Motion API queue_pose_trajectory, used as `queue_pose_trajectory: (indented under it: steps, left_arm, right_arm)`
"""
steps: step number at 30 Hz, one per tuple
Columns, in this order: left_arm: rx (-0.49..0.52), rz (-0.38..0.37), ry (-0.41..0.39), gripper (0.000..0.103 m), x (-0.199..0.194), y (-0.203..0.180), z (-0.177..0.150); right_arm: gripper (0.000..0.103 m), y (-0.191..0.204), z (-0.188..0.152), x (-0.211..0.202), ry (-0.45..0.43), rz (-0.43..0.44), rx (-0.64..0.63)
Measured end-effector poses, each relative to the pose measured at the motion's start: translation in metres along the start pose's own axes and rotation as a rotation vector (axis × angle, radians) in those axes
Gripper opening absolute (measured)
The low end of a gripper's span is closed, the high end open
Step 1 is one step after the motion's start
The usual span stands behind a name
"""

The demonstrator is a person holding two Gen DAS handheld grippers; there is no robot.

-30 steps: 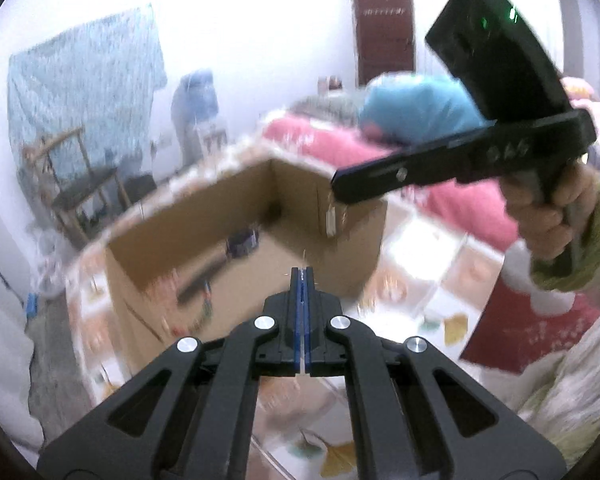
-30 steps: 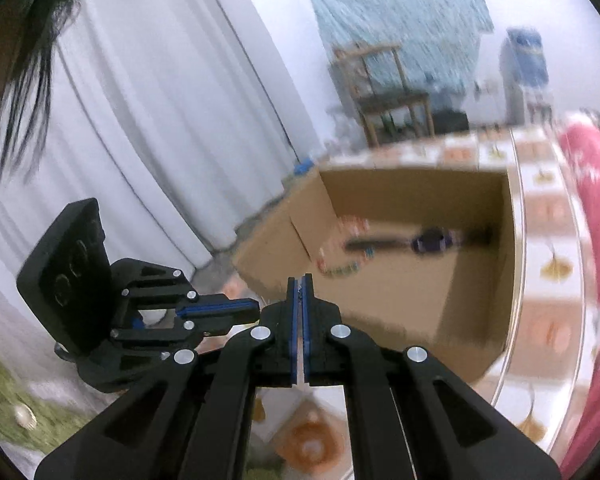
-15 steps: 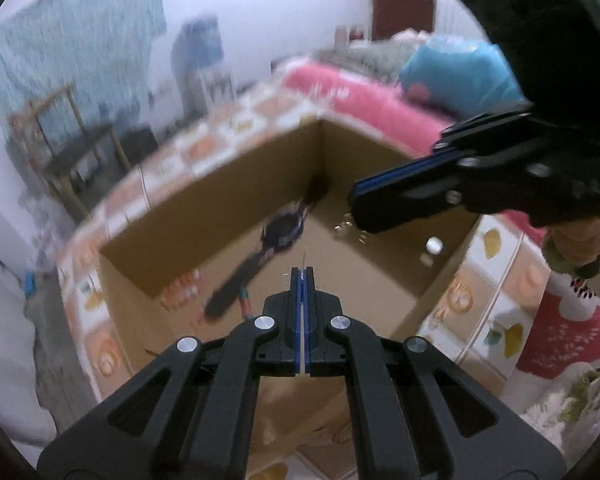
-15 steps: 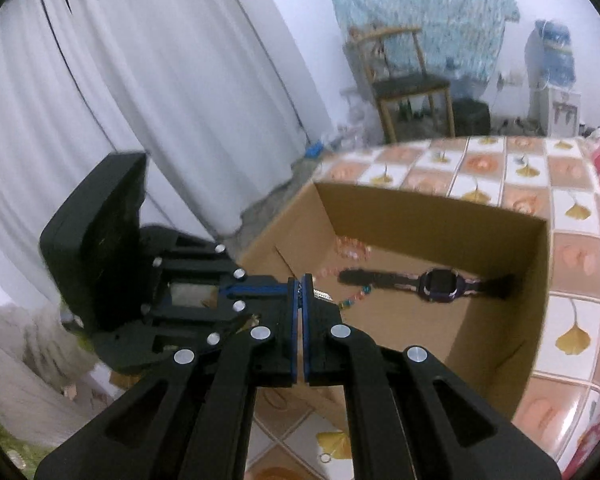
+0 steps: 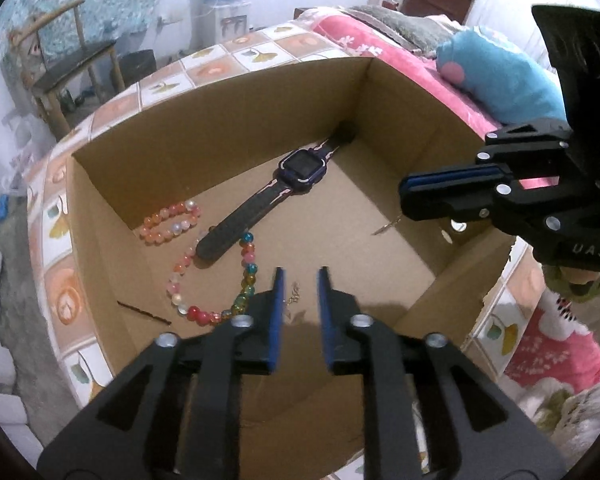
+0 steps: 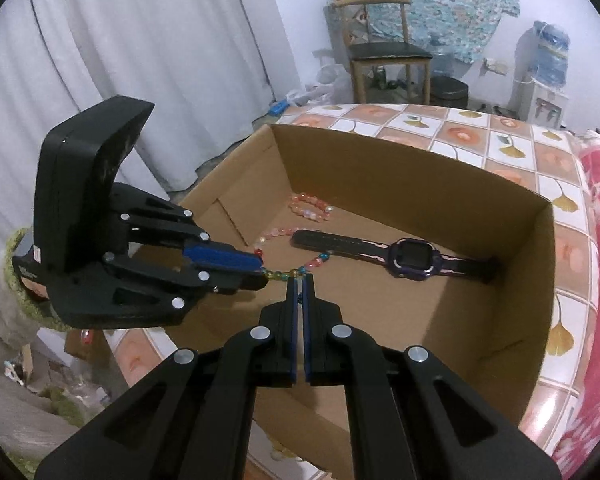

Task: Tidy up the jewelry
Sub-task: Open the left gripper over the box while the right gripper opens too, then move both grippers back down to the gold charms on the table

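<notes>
A: Where's the jewelry?

B: All of it lies on the floor of the cardboard box point(image 5: 220, 128). The multicoloured bead bracelet point(image 5: 204, 280) sits just ahead and to the left of the left gripper point(image 5: 298, 276); the pink bead bracelet point(image 5: 170, 220) is further out on that side, near the box wall. The purple watch point(image 5: 300, 168) stretches away from the jaws toward the far corner, one strap end lying across the bead loop.

A: And the jaws?

B: The left gripper's jaws are opening — nothing between them except a small bit of chain point(image 5: 294, 294) seen on the box floor in the gap. The right gripper point(image 6: 300, 280) has its jaws together. A thin sliver seems to dangle from its tip in the left view; whether it's pinched there, I can't tell.

A: So which step is this?

B: The reach, I'd say — going in for the first pick, probably the chain or the multicoloured beads. The next move calls for lowering the left jaws over one piece alone and closing gently, since beads roll and a fine chain slips.

A: Anything in the way?

B: The near box wall sits under the left jaws, and the two grippers crowd each other. Around the box: a tiled counter point(image 6: 500, 136), a pink bed point(image 5: 420, 76) with a blue plush toy point(image 5: 496, 76), a wooden chair point(image 6: 380, 48), white curtains point(image 6: 140, 40).
</notes>
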State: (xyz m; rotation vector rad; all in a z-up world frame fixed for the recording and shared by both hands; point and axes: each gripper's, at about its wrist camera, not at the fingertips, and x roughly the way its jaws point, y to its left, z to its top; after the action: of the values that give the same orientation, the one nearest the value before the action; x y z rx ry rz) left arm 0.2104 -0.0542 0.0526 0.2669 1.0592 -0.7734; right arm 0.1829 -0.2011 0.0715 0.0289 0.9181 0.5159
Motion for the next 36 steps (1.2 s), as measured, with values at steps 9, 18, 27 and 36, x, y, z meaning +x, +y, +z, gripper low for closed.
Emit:
queue_pose_trajectory:
  steps: [9, 18, 27, 36]
  left_arm:
    - [-0.019, 0.012, -0.107, 0.024, -0.036, -0.005, -0.003]
    - [0.007, 0.003, -0.292, 0.054, -0.097, -0.038, -0.031]
    - [0.083, -0.074, -0.304, 0.064, -0.101, -0.079, -0.078]
    - [0.074, -0.14, -0.211, 0.064, -0.037, -0.104, -0.106]
  right_arm:
    - [0.033, -0.014, -0.006, -0.044, -0.127, -0.011, 0.082]
    - [0.053, -0.01, -0.045, -0.118, -0.311, -0.099, 0.116]
    - [0.056, -0.023, -0.116, -0.146, -0.32, -0.146, 0.308]
    - [0.056, -0.028, -0.156, -0.086, -0.175, -0.094, 0.446]
